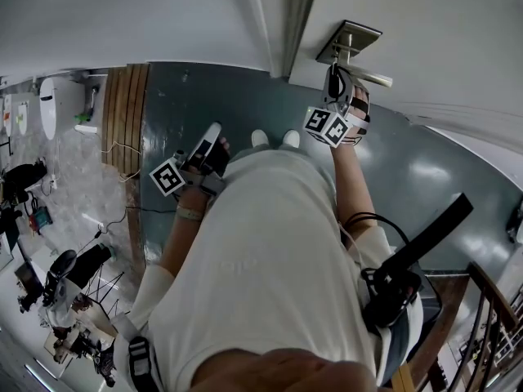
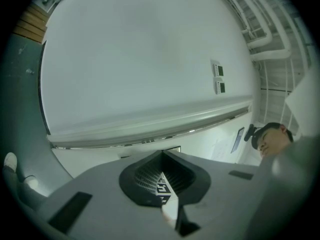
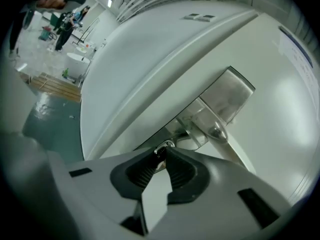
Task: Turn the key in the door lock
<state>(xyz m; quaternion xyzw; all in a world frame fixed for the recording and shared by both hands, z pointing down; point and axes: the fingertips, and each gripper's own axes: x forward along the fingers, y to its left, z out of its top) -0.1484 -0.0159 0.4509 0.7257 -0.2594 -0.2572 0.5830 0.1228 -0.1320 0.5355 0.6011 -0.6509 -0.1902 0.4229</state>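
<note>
Right gripper (image 3: pixel 160 155), upper right of the head view: jaw tips pinched on the key (image 3: pixel 163 145), which sits in the lock just under the metal plate (image 3: pixel 227 96) and lever handle (image 1: pixel 373 77) on the white door (image 1: pixel 425 23). Left gripper (image 2: pixel 163 156), centre-left of the head view: jaws pressed together, empty, well away from the lock.

a: what's over on the left?
b: a brown slatted wooden panel (image 1: pixel 127 117) along the dark grey-green floor (image 1: pixel 245 96), with black tripods (image 1: pixel 73 276) lower down.
a: and elsewhere?
b: a brown wooden stair railing (image 1: pixel 494 300) at the right, and two small square wall switches (image 2: pixel 218 77).
</note>
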